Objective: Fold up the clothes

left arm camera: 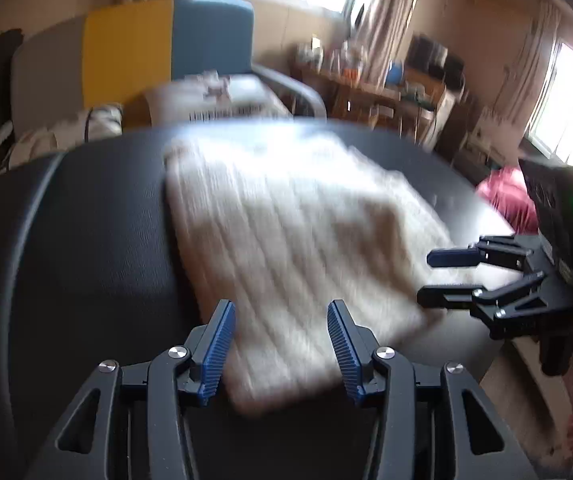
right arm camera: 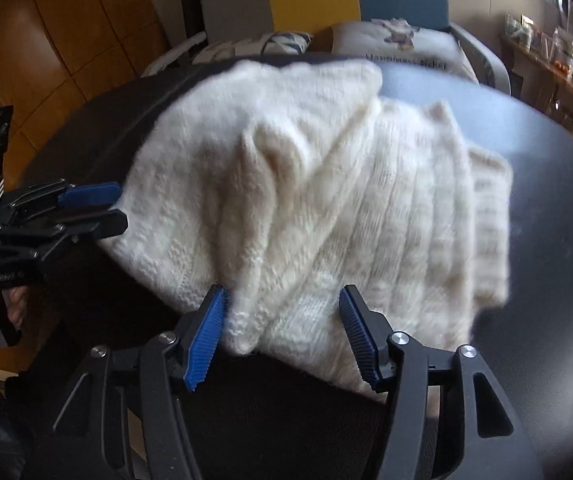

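Cream ribbed-knit sweater [right arm camera: 318, 200] lies bunched on smooth black table [right arm camera: 546, 240] — grippers apart.

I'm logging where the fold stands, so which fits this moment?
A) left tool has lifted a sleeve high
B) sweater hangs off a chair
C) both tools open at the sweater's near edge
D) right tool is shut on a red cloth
C: the left tool and right tool each show fingers spread apart, with the white sweater lying on the dark table between them, gripped by neither.
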A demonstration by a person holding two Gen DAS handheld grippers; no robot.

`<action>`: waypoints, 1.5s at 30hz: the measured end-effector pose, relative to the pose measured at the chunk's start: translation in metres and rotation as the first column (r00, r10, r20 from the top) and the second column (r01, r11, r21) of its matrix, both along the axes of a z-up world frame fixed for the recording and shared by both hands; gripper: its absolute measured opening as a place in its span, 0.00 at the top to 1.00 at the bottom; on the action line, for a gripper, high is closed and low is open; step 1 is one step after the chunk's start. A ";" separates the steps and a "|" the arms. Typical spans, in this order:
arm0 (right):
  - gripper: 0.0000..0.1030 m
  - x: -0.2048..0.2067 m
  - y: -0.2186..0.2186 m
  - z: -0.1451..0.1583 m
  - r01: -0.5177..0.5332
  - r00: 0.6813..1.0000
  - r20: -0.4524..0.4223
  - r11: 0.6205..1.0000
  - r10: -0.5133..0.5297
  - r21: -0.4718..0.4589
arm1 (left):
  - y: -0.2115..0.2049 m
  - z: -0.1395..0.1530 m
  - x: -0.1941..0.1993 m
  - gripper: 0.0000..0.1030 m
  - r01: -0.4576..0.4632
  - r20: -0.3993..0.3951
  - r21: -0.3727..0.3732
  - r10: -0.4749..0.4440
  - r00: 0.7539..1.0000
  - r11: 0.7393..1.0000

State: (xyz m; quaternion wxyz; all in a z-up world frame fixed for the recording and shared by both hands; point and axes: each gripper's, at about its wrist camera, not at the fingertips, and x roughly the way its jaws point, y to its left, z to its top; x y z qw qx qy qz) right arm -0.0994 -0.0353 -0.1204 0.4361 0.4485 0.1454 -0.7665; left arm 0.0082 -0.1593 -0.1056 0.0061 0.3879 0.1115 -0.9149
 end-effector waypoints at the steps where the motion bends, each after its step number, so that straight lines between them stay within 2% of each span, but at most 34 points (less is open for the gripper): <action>1: 0.41 -0.003 -0.002 0.011 -0.002 1.000 -0.018 1.000 0.002 -0.022 | -0.004 0.007 -0.003 0.53 -0.002 -0.027 0.006 0.002 1.000 1.000; 3: 0.41 -0.010 -0.009 0.032 -0.005 0.999 -0.051 0.998 0.002 -0.070 | -0.008 0.013 -0.017 0.53 -0.014 -0.036 -0.008 0.014 0.999 1.000; 5: 0.41 -0.023 -0.023 0.041 -0.004 0.996 -0.094 0.997 -0.003 -0.074 | -0.011 0.007 -0.035 0.53 -0.011 0.007 0.011 0.011 1.000 1.000; 7: 0.41 -0.038 -0.037 0.028 0.004 0.998 -0.067 0.999 -0.006 -0.033 | -0.012 -0.015 -0.055 0.53 -0.015 0.128 0.003 0.015 0.992 1.000; 10: 0.41 -0.059 -0.053 -0.004 0.009 1.000 0.015 0.999 -0.009 0.040 | -0.004 -0.019 -0.049 0.53 0.007 0.088 -0.049 -0.003 0.996 0.999; 11: 0.36 -0.062 -0.052 -0.013 0.000 0.999 0.036 1.000 -0.001 0.028 | -0.003 -0.017 -0.046 0.53 0.013 0.079 -0.054 -0.009 0.997 0.998; 12: 0.35 -0.063 -0.050 -0.016 -0.007 0.999 0.039 1.000 0.007 0.002 | -0.007 -0.012 -0.043 0.53 0.018 0.060 -0.031 -0.017 0.998 0.999; 15: 0.35 -0.069 -0.043 -0.005 -0.006 0.999 0.045 1.000 0.007 -0.017 | -0.028 0.007 -0.044 0.53 0.005 0.001 0.026 -0.005 1.000 1.000; 17: 0.35 -0.076 -0.048 0.014 -0.020 1.000 -0.007 0.999 0.020 -0.024 | -0.044 0.018 -0.056 0.53 -0.013 -0.031 0.042 0.014 0.999 0.999; 21: 0.35 -0.093 -0.064 0.041 -0.022 0.997 -0.079 0.999 0.018 -0.048 | -0.073 0.024 -0.103 0.53 -0.049 -0.010 0.052 0.050 0.999 0.997; 24: 0.35 -0.114 -0.082 0.041 -0.002 0.998 -0.070 0.999 -0.001 -0.035 | -0.084 0.013 -0.135 0.53 -0.050 0.043 0.075 0.047 0.998 0.996; 27: 0.36 -0.118 -0.082 0.006 0.023 1.000 0.009 0.997 -0.023 0.070 | -0.086 -0.008 -0.155 0.53 -0.038 0.111 0.079 0.030 0.993 0.996; 29: 0.36 -0.123 -0.076 -0.007 0.047 0.997 0.065 0.999 -0.048 0.016 | -0.086 -0.022 -0.169 0.50 -0.031 0.156 0.082 0.018 0.988 0.996; 31: 0.36 -0.124 -0.069 -0.009 0.057 0.995 0.081 0.998 -0.055 -0.029 | -0.087 -0.036 -0.183 0.50 -0.024 0.201 0.086 0.006 0.980 0.996; 33: 0.36 -0.124 -0.065 -0.005 0.053 0.995 0.091 0.998 -0.049 -0.043 | -0.093 -0.028 -0.180 0.50 -0.046 0.182 0.114 0.025 0.983 0.992; 36: 0.36 -0.127 -0.064 0.014 0.043 0.998 0.047 0.998 -0.041 -0.052 | -0.091 -0.006 -0.174 0.52 -0.056 0.112 0.048 0.050 0.992 0.997; 38: 0.36 -0.137 -0.064 0.023 0.056 0.998 0.023 0.998 -0.055 -0.040 | -0.086 0.010 -0.173 0.52 -0.040 0.059 0.042 0.037 0.998 0.998; 41: 0.36 -0.151 -0.066 0.006 0.082 0.996 0.027 0.995 -0.083 0.054 | -0.057 0.020 -0.188 0.52 0.026 0.045 0.017 -0.027 0.999 1.000; 42: 0.36 -0.154 -0.066 -0.003 0.086 0.995 0.042 0.993 -0.090 0.078 | -0.046 0.009 -0.199 0.52 0.045 0.106 0.009 -0.045 0.993 0.999; 45: 0.36 -0.159 -0.060 -0.018 0.073 0.994 0.075 0.995 -0.077 0.061 | -0.014 -0.025 -0.229 0.52 0.093 0.275 -0.021 -0.084 0.958 0.995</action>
